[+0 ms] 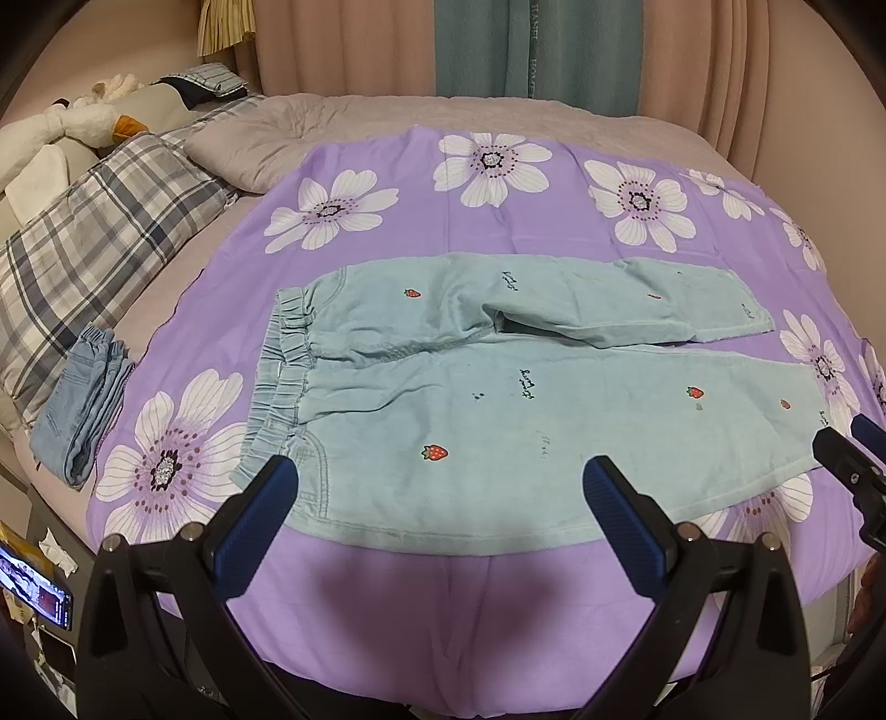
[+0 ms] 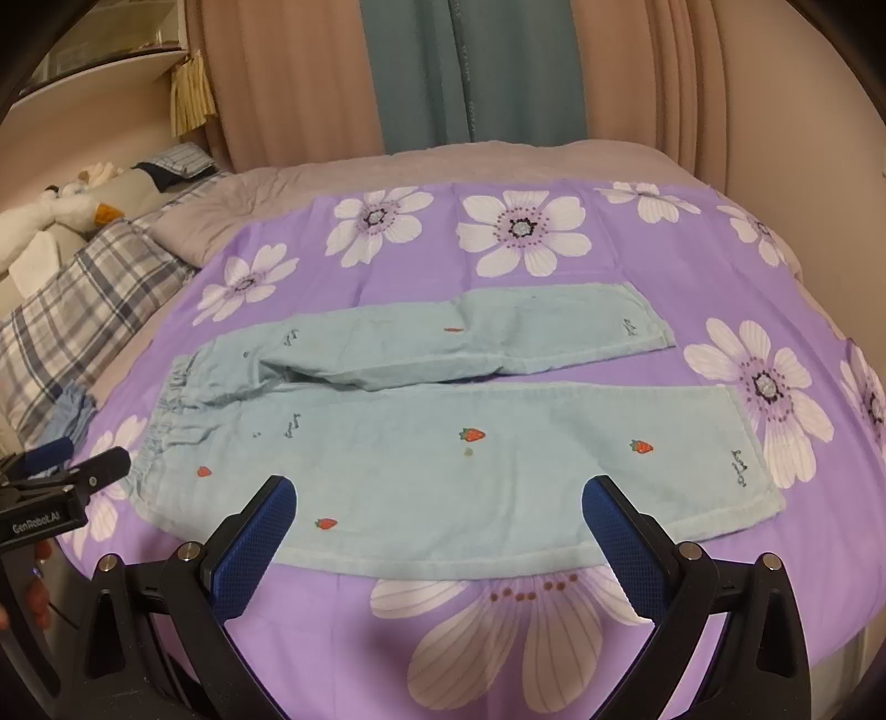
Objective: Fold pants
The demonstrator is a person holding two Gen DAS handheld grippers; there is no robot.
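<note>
Left wrist view: left hand-held gripper (image 1: 440, 487) with jaws spread wide, holding nothing, poised over the near edge of the bed at the waistband end of the pants (image 1: 498, 399). Right hand-held gripper (image 2: 440, 507) likewise spread and empty, over the near edge toward the cuff end; its tips also show at the right margin of the left view. Pants pale blue-green with small red strawberry marks, lying flat and unfolded on the purple flowered sheet (image 1: 387, 598), both legs laid out side by side, elastic waistband toward the pillow end of the bed, cuffs toward the opposite end. Near leg lies along the near edge; far leg shorter-looking, slightly rumpled at the crotch. Just off the sheet's pillow-end edge, a folded pair of denim jeans (image 1: 83, 410) rests on the grey bed (image 1: 387, 113). Plaid pillow (image 1: 99, 232) beyond the jeans, with a white plush toy (image 1: 61, 124) at the far corner. Pink and teal curtains (image 1: 531, 44) hang behind the far edge of the bed.
</note>
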